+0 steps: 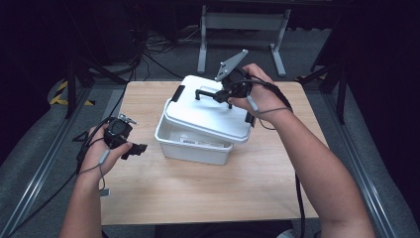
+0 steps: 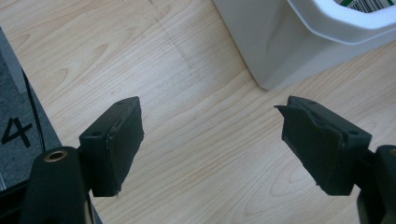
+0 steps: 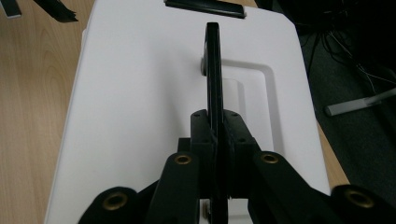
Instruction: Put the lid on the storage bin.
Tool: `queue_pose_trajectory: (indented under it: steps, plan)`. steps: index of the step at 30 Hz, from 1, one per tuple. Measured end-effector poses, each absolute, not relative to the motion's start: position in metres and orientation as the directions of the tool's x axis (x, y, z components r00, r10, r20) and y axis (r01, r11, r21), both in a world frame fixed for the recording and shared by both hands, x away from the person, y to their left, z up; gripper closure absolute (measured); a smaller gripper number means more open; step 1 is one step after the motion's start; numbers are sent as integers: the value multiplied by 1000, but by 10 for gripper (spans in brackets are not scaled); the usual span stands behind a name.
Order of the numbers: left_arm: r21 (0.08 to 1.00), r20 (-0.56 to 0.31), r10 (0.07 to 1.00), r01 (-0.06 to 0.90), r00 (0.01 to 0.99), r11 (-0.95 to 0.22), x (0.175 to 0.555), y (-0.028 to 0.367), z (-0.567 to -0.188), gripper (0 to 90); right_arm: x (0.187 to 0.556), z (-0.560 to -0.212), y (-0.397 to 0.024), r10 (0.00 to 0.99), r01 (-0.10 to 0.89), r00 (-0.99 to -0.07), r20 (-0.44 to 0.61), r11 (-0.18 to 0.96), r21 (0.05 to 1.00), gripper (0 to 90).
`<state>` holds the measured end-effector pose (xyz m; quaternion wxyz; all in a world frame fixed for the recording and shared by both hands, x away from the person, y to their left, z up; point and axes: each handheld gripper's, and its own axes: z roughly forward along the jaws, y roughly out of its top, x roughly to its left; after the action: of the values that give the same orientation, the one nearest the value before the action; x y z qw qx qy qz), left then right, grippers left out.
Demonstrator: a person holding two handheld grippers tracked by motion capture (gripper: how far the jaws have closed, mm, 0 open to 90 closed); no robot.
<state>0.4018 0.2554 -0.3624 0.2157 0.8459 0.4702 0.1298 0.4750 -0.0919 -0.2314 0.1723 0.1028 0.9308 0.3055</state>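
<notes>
Lid handle (image 3: 213, 70) — inside right gripper (image 3: 216, 135)

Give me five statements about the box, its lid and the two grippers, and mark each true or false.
1. The right gripper is shut on the lid's black handle. True.
2. The lid sits flat and square on the box. False: it is tilted and shifted, leaving the box's near left part uncovered.
3. The left gripper holds the box. False: its jaws are open over bare table, beside the box.
4. The box is white. True.
5. The box stands on the floor. False: it stands on the wooden table.
</notes>
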Motion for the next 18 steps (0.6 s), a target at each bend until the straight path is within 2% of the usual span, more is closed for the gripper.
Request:
queue_pose_trajectory:
  steps: [18]
  plan:
    - [485, 9, 852, 742, 524, -462, 402, 254, -363, 212, 469, -214, -139, 379, 145, -891, -250, 760, 634, 847]
